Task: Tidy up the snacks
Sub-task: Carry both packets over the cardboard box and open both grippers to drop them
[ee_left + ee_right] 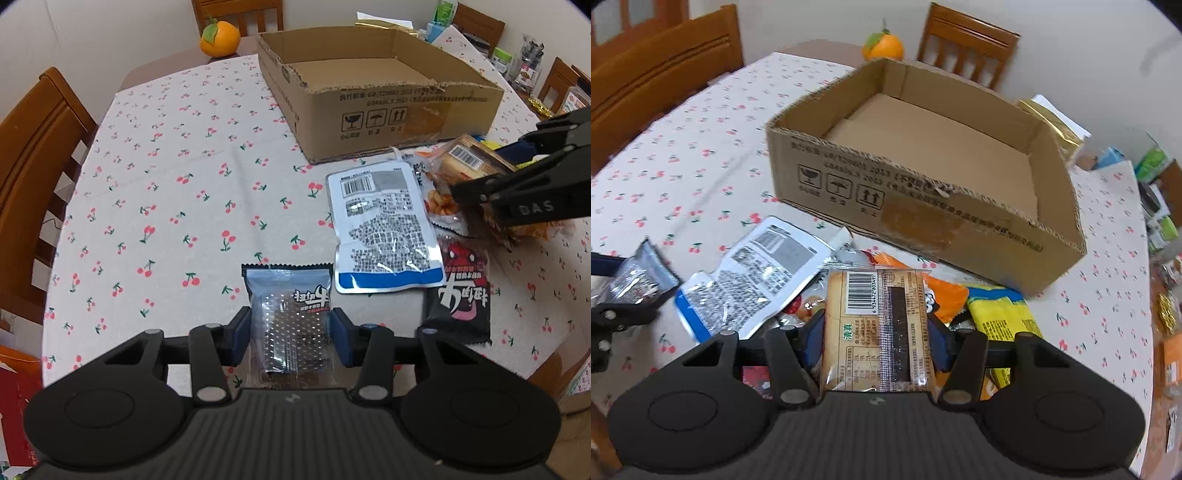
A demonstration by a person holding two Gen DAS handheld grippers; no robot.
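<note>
Left wrist view: the left gripper [291,332] has its blue pads tight on both sides of a clear-blue snack pack [290,314], w/ dotted silver inside, so it is holding this pack just above the cherry tablecloth [166,184]. Just right of it lies a white-blue pouch [384,232], back side up w/ barcode, and a black-red packet [461,291] beside that. The cardboard box [388,107] stands further back, open on top, nothing seen inside. An orange [219,38] sits at the far table edge. At right the right gripper [480,195] comes in over the snack pile; its grip I cannot tell from here.

Right wrist view: the right gripper [877,332] is clamped on a tan cake pack [875,328] w/ barcode and a dark strip, pads pressing both sides. Under and around it lies the pile: an orange packet [945,295], a yellow packet [1004,314], the white-blue pouch [761,277]. The box [923,206] is directly behind, near the pile. At far left, the left gripper [613,314] w/ its silver-dotted pack.
</note>
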